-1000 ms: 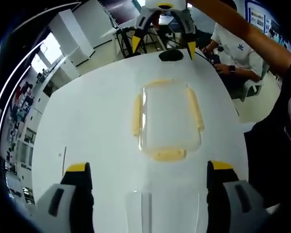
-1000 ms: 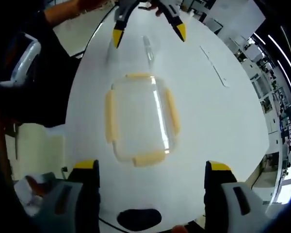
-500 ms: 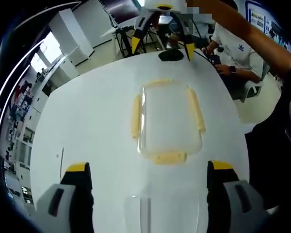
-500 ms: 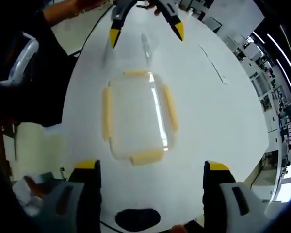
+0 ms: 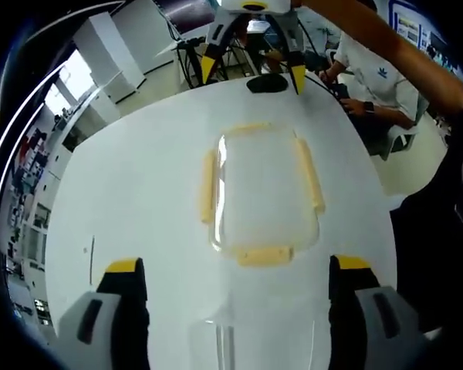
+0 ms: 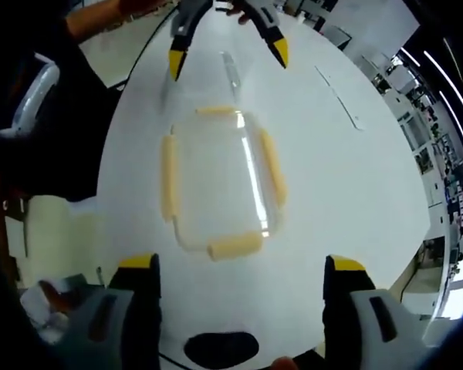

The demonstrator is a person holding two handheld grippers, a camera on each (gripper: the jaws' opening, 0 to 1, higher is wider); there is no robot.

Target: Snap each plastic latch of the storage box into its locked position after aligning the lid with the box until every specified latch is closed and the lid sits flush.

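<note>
A clear lid (image 5: 262,193) with yellow latches on its sides lies flat in the middle of the white table (image 5: 139,193). In the right gripper view the same lid (image 6: 216,185) lies between the two grippers. A faint clear box (image 5: 251,347) stands close in front of my left gripper (image 5: 236,264), which is open and holds nothing. My right gripper (image 6: 241,263) is open too, short of the lid's near latch (image 6: 233,247). Each gripper faces the other across the lid: the right gripper (image 5: 252,73) at the far side, the left gripper (image 6: 228,58) above the clear box (image 6: 231,73).
A black oval object (image 5: 266,83) lies at the table's edge by the right gripper, black object (image 6: 220,348). A person in a white shirt (image 5: 378,77) sits beyond the table. A dark sleeve (image 5: 440,231) hangs along the right side. A thin line mark (image 6: 336,96) runs on the table.
Both views have shifted a little, so the lid sits slightly further up each picture. The lid and box have not moved on the table. Both grippers stay open.
</note>
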